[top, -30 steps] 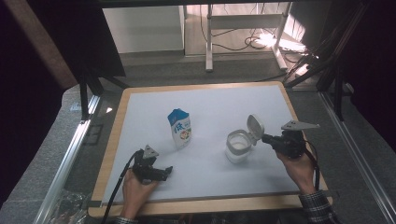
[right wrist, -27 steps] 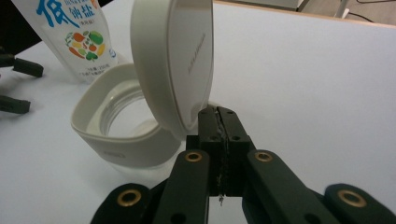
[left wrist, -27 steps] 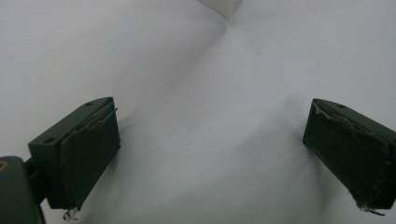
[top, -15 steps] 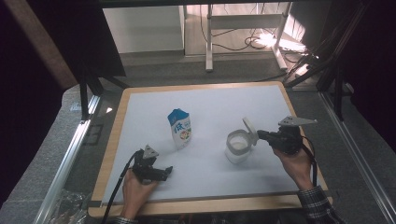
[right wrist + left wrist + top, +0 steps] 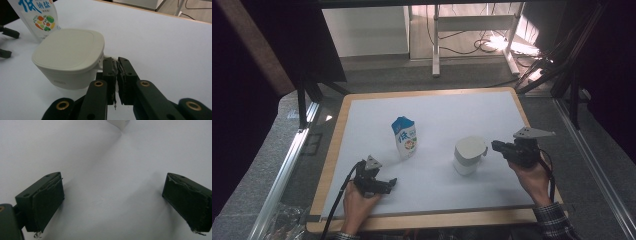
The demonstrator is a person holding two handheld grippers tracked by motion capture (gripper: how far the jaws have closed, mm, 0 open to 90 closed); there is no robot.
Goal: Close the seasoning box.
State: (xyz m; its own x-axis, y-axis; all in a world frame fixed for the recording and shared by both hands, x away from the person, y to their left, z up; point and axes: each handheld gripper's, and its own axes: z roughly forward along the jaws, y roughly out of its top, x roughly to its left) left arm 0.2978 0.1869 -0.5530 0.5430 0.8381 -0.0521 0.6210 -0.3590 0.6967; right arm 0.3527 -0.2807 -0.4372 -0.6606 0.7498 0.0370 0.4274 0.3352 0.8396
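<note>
I held the right gripper [image 5: 117,65] almost closed beside the lidded white container [image 5: 68,58], jaws just easing apart, gripping nothing.

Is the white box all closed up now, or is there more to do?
Done: the lid lies flat on the white box. In hand: the right gripper sits at the lid's tab, its jaws nearly together and just starting to open, with nothing visibly between them. Left: probably only drawing back. The left gripper rests open on the table.
</note>
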